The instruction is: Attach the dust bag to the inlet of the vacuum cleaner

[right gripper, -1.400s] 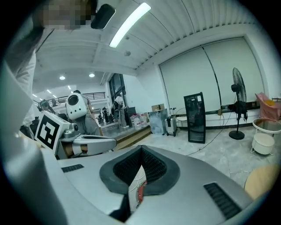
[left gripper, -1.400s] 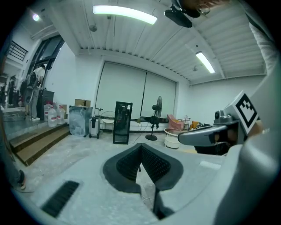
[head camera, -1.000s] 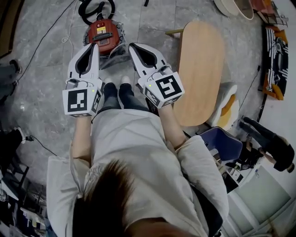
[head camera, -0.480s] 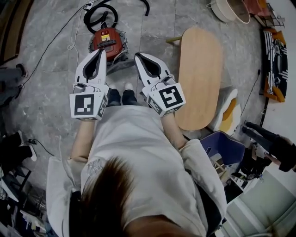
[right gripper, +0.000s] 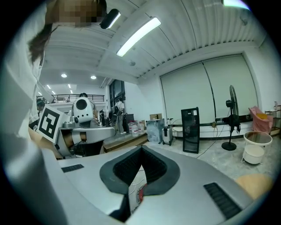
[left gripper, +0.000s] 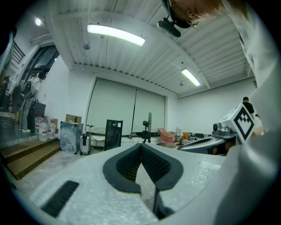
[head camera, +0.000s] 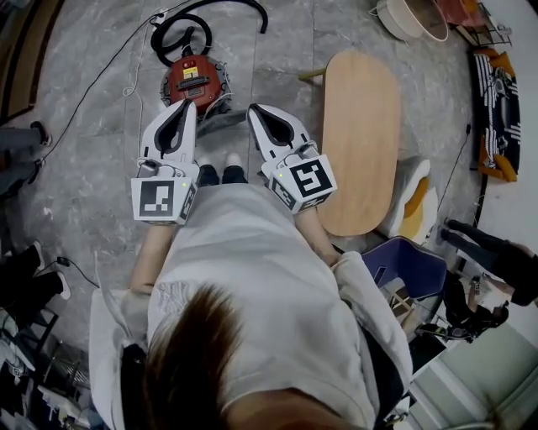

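The red vacuum cleaner [head camera: 195, 80] stands on the grey floor, with its black hose [head camera: 206, 13] curled behind it. A grey piece [head camera: 220, 122] lies at its near side; I cannot tell whether it is the dust bag. Both white grippers are held level in front of the person, side by side and pointing toward the vacuum. The left gripper [head camera: 189, 105] is shut and holds nothing, and its jaws [left gripper: 141, 145] meet at the tips. The right gripper [head camera: 255, 109] is also shut and holds nothing, and a sliver of red vacuum [right gripper: 140, 193] shows under its jaws.
A long oval wooden table [head camera: 361, 134] stands right of the grippers, with a white basin [head camera: 412, 17] beyond it. A blue seat [head camera: 403, 264] is at the lower right. A thin cable [head camera: 92, 84] runs across the floor on the left. A fan [right gripper: 232, 118] stands far off.
Both grippers have lifted a little, still shut and side by side. In the head view the vacuum now sits higher up, clear of the tips, and more of its hose shows.
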### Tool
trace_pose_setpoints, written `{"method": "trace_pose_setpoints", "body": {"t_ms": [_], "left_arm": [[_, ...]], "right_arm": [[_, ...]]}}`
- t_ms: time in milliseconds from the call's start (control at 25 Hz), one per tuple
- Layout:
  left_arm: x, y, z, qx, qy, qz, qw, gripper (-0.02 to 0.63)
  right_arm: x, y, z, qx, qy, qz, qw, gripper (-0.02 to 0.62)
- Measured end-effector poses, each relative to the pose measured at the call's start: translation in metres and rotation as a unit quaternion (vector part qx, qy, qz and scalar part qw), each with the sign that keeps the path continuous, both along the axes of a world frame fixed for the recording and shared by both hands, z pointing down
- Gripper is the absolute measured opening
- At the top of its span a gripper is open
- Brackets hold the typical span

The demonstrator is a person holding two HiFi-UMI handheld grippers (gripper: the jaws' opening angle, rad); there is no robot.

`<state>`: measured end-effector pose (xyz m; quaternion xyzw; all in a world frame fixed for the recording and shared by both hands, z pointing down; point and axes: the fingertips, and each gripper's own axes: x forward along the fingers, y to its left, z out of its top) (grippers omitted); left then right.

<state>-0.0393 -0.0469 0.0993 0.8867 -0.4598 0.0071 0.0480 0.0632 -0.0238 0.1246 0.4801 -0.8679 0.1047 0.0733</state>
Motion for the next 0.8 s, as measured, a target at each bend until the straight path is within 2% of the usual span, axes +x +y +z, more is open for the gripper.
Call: {"method": "trace_pose_setpoints", "body": {"t_ms": [800], "left_arm": [[-0.0063,0.0042,0.0015,0.007,-0.001,0.0,1.0,0.017]], "right_arm": [[-0.0048,-0.0007,0.001,0.003,-0.01,0.012,1.0,0.002]]}}
